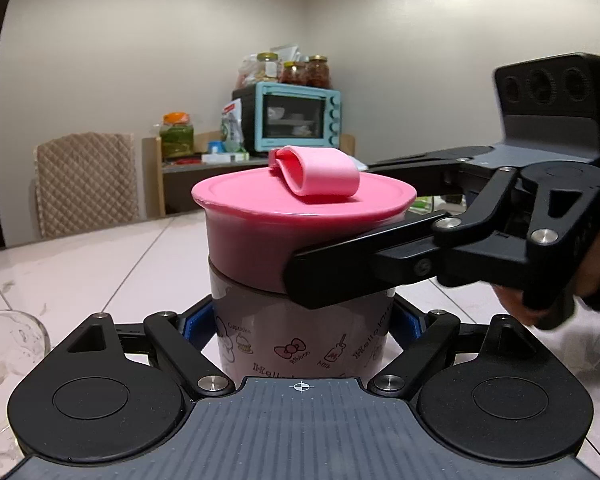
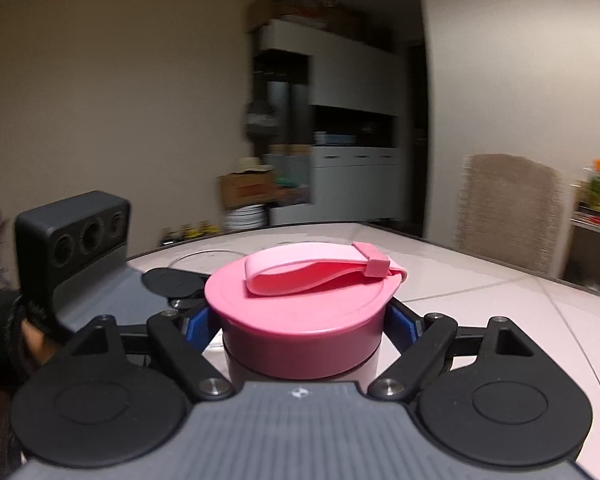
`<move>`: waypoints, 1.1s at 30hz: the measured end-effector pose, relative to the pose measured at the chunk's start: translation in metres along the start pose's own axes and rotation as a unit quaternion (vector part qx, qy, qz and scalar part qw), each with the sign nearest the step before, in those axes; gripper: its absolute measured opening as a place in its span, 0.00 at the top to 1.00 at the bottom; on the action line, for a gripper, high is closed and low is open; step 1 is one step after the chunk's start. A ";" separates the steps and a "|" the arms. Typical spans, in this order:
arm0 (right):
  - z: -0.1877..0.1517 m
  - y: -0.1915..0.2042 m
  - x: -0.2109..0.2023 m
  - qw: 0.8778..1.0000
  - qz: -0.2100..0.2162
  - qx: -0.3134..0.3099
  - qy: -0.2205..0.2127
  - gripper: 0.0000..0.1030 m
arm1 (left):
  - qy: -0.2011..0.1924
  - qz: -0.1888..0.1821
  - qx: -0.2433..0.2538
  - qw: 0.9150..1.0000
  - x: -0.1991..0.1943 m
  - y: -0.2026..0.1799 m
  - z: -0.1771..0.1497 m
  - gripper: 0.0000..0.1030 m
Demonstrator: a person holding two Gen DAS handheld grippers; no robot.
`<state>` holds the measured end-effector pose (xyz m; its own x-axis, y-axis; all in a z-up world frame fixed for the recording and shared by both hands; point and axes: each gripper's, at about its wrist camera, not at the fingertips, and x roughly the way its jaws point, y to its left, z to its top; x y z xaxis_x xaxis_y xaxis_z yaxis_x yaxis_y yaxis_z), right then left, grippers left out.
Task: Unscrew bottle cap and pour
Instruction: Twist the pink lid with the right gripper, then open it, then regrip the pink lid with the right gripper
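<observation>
Bottle (image 1: 300,332) centre frame, contents hidden, Hello Kitty print, pink cap (image 2: 300,312) on; left gripper (image 1: 300,326) clamps body, right gripper (image 2: 300,326) clamps cap.

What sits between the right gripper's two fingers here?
The pink cap of the bottle, clamped between the right gripper fingers; the right wrist view shows it.

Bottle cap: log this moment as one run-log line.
step: unscrewing | left gripper: shut on bottle body | right gripper: shut on pink cap | cap: on | glass: beside left
</observation>
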<state>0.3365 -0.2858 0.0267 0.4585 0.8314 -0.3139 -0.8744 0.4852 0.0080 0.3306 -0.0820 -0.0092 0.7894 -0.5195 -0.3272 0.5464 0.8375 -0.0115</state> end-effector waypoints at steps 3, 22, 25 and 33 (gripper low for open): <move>0.003 -0.010 -0.002 0.999 0.040 -0.011 0.001 0.17 | 0.000 0.002 0.001 1.000 0.000 -0.004 -0.002 0.13; 0.016 0.008 -0.014 0.999 -0.037 0.026 -0.009 0.02 | -0.001 -0.002 -0.001 1.000 0.001 -0.001 -0.001 0.13; 0.015 0.025 -0.016 0.995 -0.096 0.036 -0.010 0.02 | -0.001 -0.002 -0.002 1.000 0.000 0.000 -0.001 0.13; 0.004 0.052 -0.014 0.979 -0.189 0.066 -0.029 0.01 | -0.001 -0.002 -0.001 1.000 0.000 -0.001 -0.001 0.13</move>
<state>0.2852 -0.2717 0.0350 0.7569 0.5980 -0.2635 -0.6140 0.7888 0.0264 0.3293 -0.0829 -0.0102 0.7876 -0.5230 -0.3257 0.5488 0.8358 -0.0148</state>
